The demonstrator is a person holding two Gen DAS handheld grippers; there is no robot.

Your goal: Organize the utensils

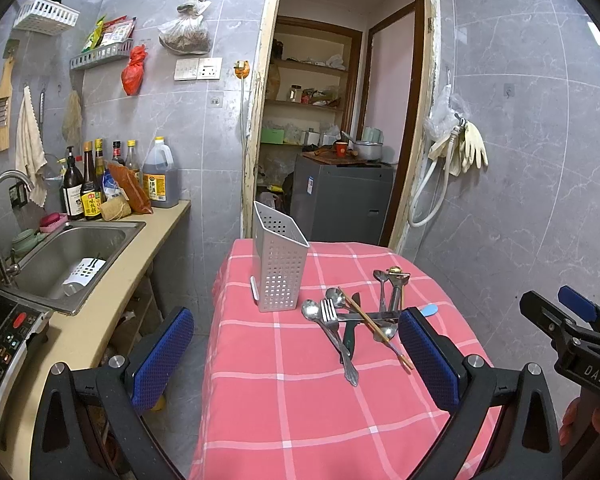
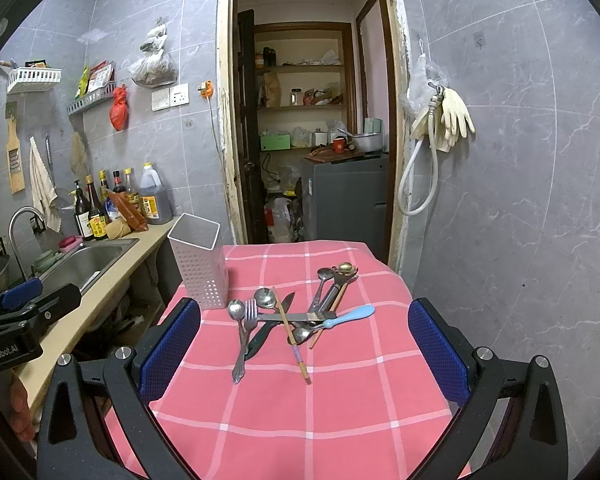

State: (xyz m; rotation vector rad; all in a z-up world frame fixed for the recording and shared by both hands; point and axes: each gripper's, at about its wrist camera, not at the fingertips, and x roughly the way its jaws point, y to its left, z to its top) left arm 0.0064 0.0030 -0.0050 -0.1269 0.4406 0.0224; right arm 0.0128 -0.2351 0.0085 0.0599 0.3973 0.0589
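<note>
- Holder [image 1: 279, 276]: white, perforated, upright at the far left of the surface [image 1: 300, 400]; from the right wrist view its mouth looks empty, so by my judgement nothing is sorted yet.
- Pile [image 2: 288, 316]: all utensils lie loose and crossed on the pink check cloth, just right of the holder; whole task left to do.
- Fork [image 2: 249, 320] and spoon [image 2: 236, 312]: side by side at the pile's left edge, nearest the holder.
- Knife [image 2: 300, 316]: lies crosswise under a chopstick [image 2: 290, 330]; a dark-handled knife beneath; more spoons and a blue-handled piece [image 2: 350, 316] at right.
- Left tongs [image 1: 296, 352]: mine, spread wide, nothing between the pads; held level, short of the pile, pointing across the surface toward the holder.
- Right tongs [image 2: 304, 352]: likewise spread wide and empty; held level, aimed at the pile's middle, pads straddling it from the near side.
- Both tongs apart from every utensil; neither touches the cloth, as far as I can tell.
</note>
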